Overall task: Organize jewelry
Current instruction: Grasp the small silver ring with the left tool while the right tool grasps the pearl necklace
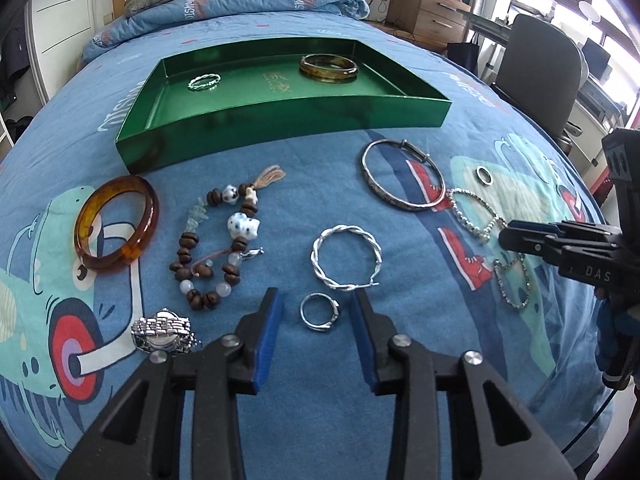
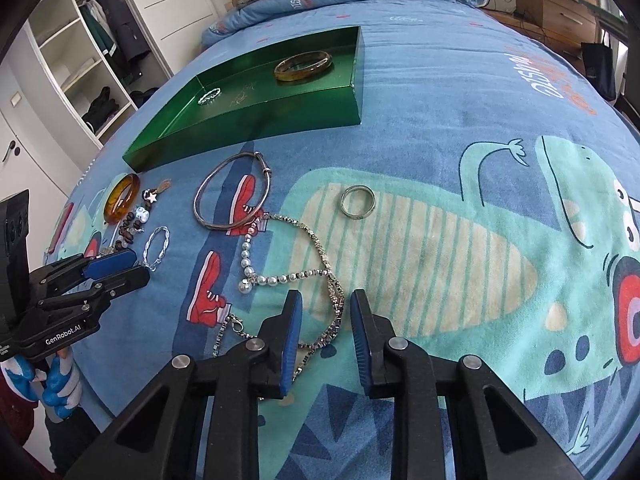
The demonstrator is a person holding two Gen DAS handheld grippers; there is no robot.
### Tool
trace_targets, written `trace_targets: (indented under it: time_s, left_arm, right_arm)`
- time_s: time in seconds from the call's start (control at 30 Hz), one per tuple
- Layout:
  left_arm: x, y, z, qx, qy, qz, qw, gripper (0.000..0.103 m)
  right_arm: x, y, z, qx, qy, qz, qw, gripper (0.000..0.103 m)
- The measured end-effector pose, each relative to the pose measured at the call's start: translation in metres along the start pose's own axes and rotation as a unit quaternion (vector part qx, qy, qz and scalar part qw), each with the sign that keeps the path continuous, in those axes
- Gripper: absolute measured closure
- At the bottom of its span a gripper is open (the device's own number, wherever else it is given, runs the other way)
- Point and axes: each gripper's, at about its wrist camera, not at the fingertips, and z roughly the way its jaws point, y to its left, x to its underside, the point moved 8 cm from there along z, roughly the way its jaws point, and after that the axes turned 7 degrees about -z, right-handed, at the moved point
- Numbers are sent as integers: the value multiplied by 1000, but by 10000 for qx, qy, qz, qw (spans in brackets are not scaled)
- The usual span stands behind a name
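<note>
Ring (image 1: 319, 312) btwn open L gripper (image 1: 316, 300) fingers

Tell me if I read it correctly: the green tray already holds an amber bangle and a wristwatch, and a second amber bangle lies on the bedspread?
Not quite. The green tray holds an amber bangle and a small twisted silver ring, not a wristwatch. The left wrist view shows the wristwatch lying on the bedspread beside the left gripper. The second amber bangle does lie on the bedspread.
</note>
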Motion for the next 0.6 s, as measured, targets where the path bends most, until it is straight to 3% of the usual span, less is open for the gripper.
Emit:
trace_targets:
  time_s: [0.1,0.3,0.6]
  left_arm:
    - [4,-4,0,52,10,49,10000,83]
    - [6,-6,-5,62,-9,63,10000,84]
    - [6,-6,-28,113,-215,9,9997,84]
  right_arm:
    - [0,4,4,69,109,-192,9997,79]
    - [0,7,7,252,293,-543,9978,97]
    - [6,14,-18,467,15,-595,9971,100]
